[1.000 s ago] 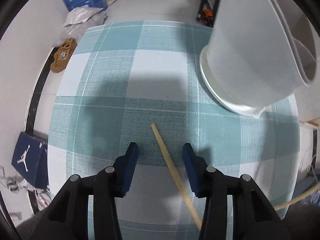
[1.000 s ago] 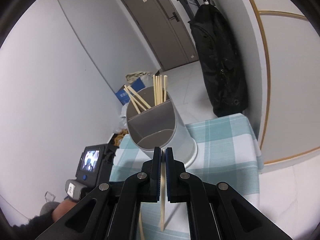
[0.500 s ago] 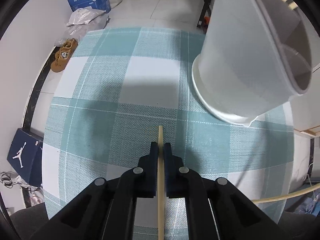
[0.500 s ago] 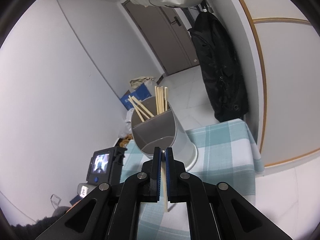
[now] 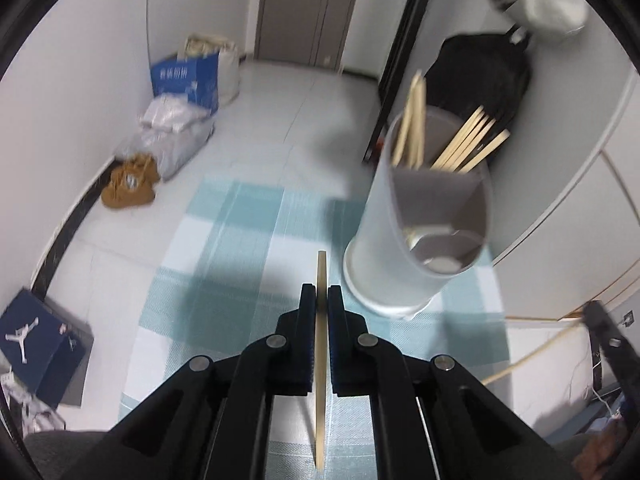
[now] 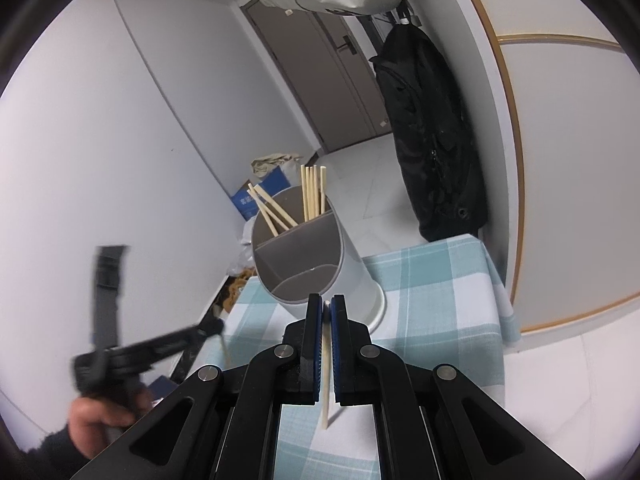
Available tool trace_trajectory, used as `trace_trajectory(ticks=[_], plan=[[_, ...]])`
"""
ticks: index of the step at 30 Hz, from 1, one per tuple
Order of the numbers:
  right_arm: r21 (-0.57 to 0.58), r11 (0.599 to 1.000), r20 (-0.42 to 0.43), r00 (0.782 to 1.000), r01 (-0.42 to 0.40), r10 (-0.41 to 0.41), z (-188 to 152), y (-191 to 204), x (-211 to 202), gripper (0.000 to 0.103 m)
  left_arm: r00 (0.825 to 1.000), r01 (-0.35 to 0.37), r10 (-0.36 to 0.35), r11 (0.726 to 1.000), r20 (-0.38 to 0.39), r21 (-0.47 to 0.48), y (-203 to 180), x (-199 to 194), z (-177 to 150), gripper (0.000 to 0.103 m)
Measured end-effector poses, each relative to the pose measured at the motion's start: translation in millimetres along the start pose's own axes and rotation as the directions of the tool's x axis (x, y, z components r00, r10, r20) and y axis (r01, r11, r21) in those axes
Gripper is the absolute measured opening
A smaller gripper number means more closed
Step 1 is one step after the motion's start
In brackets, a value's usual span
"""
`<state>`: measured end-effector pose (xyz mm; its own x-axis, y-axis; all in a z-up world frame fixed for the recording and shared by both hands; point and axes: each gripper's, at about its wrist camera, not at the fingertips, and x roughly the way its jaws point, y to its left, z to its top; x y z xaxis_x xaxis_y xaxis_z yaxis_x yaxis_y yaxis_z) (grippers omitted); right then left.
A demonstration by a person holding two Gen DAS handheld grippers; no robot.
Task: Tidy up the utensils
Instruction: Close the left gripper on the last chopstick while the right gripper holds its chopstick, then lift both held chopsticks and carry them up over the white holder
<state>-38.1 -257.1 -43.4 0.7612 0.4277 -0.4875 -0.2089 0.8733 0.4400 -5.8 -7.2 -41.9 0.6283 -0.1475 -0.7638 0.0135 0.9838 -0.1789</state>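
My left gripper (image 5: 321,292) is shut on a wooden chopstick (image 5: 320,364), held upright above the checked tablecloth (image 5: 240,264). The white divided utensil holder (image 5: 420,240) stands to its right with several chopsticks (image 5: 468,142) in its far compartments. My right gripper (image 6: 327,302) is shut on another chopstick (image 6: 326,384), just in front of the holder (image 6: 320,264), whose near compartment looks empty. The left gripper shows blurred at the left of the right wrist view (image 6: 216,326). The right gripper's chopstick shows at the right edge of the left wrist view (image 5: 532,354).
The small table carries the teal and white cloth (image 6: 432,292). A black coat (image 6: 432,152) hangs behind it by a door. Shoe boxes (image 5: 40,344), bags (image 5: 176,132) and brown slippers (image 5: 128,184) lie on the floor at the left.
My left gripper closed on the chopstick lying on the cloth, then lifted it off the table and tilted up. My right gripper stays shut on its chopstick, raised a little.
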Motion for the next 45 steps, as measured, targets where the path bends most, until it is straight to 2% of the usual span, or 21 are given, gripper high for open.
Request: trace_trajectory(ticks=[6,14,20,25,29,36,42,45], plan=[[-0.028,1.0,0.022,1.0,0.013,-0.013,-3,9,-3,0.003,0.998,0.024,-0.028,0.997,0.054,0.068,8,-6,5,0.001],[-0.058,0.998,0.028,0.999,0.032,-0.031,-3,24,-2,0.003,0.993,0.05,-0.062,0.992,0.099,0.119,2,-33,6,0.001],[-0.035,0.999,0.018,0.999,0.03,-0.029,2,30,3,0.003,0.991,0.057,-0.073,0.989,0.115,0.14,2,-42,15,0.001],[-0.034,0.999,0.045,0.999,0.011,-0.009,16,40,-3,0.003,0.987,0.069,-0.088,0.988,0.133,0.138,3,-56,28,0.001],[-0.056,0.998,0.071,0.997,-0.005,0.009,37,51,-11,0.003,0.983,0.099,-0.12,0.984,0.137,0.148,-3,-70,44,0.001],[-0.047,0.999,0.133,0.991,-0.028,0.034,90,62,-26,0.003,0.964,0.172,-0.197,0.974,0.178,0.145,-15,-105,92,0.001],[-0.086,0.996,0.182,0.983,-0.004,0.02,138,76,-32,0.003,0.949,0.175,-0.214,0.968,0.231,0.177,-33,-125,130,0.001],[-0.103,0.995,0.215,0.977,0.005,0.017,158,80,-32,0.003,0.945,0.175,-0.22,0.965,0.24,0.197,-41,-123,143,0.001]])
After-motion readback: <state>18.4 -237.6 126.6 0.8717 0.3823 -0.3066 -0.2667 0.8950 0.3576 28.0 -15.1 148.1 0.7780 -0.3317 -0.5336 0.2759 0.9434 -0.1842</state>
